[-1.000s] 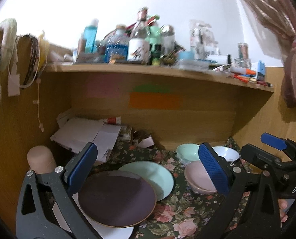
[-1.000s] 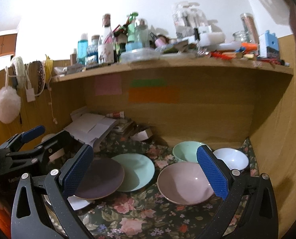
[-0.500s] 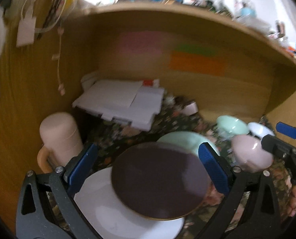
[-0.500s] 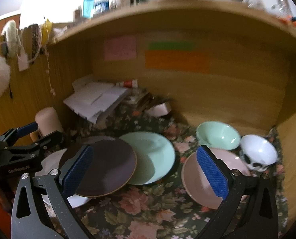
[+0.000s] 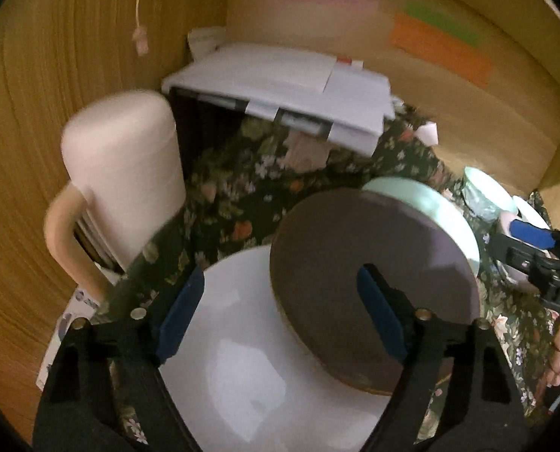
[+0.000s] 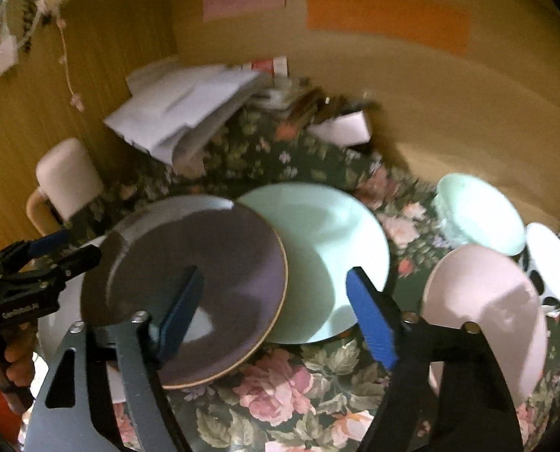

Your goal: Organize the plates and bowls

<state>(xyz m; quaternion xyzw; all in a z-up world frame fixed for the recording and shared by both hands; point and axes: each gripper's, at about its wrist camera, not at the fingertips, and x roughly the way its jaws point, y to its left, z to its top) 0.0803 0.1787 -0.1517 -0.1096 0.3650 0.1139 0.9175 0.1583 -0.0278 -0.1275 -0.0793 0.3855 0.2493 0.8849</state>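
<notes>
the left gripper (image 5: 280, 316) hangs over the white plate (image 5: 242, 358) with its fingers wide apart and holding nothing, the left finger over the plate's left rim and the right finger (image 5: 380, 320) over the dark plate (image 5: 374, 263), which overlaps both the white plate and the green plate (image 6: 332, 256). the right gripper (image 6: 276, 316) is likewise spread wide and empty, its left finger over the dark plate and its right finger at the green plate's right edge, with the pink bowl (image 6: 494, 301) just to its right. the green bowl (image 6: 479, 214) and white bowl (image 6: 551, 263) sit behind the pink one on the flowered cloth (image 6: 280, 388) covering the counter.
</notes>
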